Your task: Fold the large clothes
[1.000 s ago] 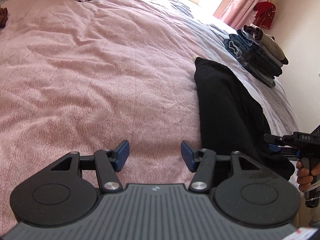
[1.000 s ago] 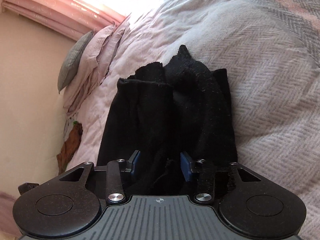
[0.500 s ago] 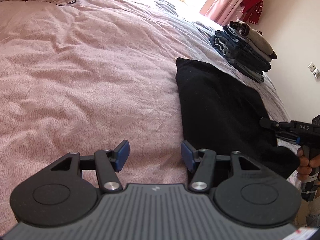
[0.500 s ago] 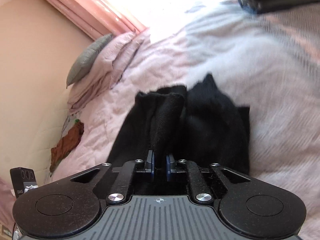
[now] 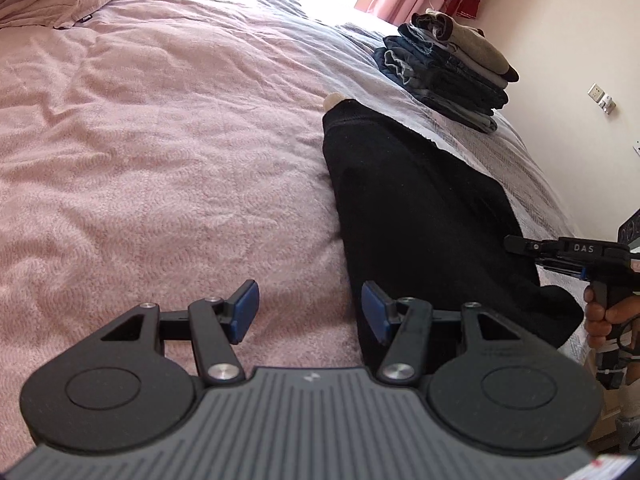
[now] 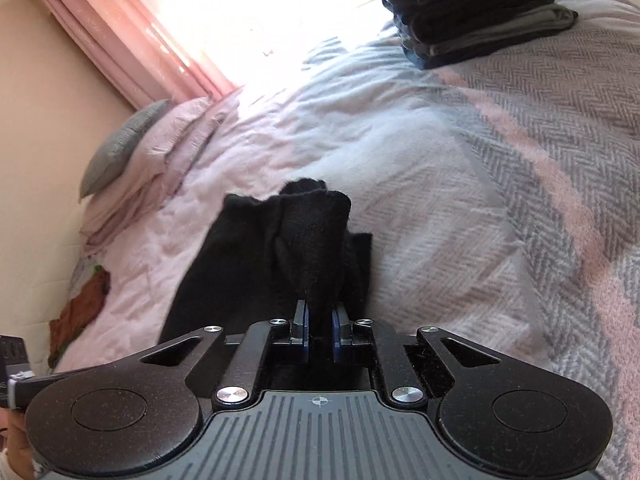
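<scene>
Sunlit bed (image 5: pixel 160 140), pink curtains (image 6: pixel 132 36), cream wall (image 5: pixel 560 40).

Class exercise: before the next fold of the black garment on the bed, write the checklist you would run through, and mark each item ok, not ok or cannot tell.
1. Right gripper jaws shut on black garment: ok.
2. Left gripper gripping the garment: not ok; jaws open over the pink bedspread.
3. Garment flat: not ok; bunched at the right gripper.
4. Folded stack apart from the garment: ok.
5. Grip catches every layer: cannot tell.
</scene>
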The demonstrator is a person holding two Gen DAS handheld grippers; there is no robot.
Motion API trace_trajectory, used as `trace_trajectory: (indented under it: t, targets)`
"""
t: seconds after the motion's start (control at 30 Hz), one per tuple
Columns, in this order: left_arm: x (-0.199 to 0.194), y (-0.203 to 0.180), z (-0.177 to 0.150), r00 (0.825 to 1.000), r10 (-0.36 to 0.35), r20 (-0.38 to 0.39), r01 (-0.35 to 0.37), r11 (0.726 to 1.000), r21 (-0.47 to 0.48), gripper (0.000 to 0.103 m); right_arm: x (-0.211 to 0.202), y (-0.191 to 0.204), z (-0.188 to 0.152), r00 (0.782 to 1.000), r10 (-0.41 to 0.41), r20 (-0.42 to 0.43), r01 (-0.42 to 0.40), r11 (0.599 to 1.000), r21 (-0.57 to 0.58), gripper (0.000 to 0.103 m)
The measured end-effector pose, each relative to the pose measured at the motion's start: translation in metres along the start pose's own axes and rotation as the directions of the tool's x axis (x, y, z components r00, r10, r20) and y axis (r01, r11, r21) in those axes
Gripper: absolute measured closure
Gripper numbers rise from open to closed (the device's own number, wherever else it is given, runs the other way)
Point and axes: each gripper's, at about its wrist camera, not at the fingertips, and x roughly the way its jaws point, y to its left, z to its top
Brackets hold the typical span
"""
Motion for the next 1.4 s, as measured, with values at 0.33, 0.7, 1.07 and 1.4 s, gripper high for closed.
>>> trace_trajectory:
  t: [0.33,0.7,1.07,1.4]
  targets:
    - [-0.004,-0.014,-0.018,0.999,-0.028,-0.034,0.029,0.999,0.043,0.051,-0.075,0.029,-0.046,0.99,0.011,0.142,-0.01,1.0,-0.007,0.068]
    - [-0.012,-0.031,-0.034,0.996,-0.08,-0.04,0.083,0.994,0.076,0.051,-0.077,-0.001,-0.087,0.986,0.093,0.135,-0.12,0.97,0.213,0.103]
    - [-0.018,-0.038,-0.036,0.999,-0.039,-0.005,0.039,0.993,0.114,0.054,-0.09,0.055,-0.091,0.925,-0.326,0.194,0.327,0.945,0.024,0.1]
    - [0.019,-0.083,-0.044,0.999,0.013,0.034,-0.024,0.944,0.33,0.068,-0.016,0.076,-0.12,0.926,-0.327,0.19,0.363,0.91,-0.202,0.099]
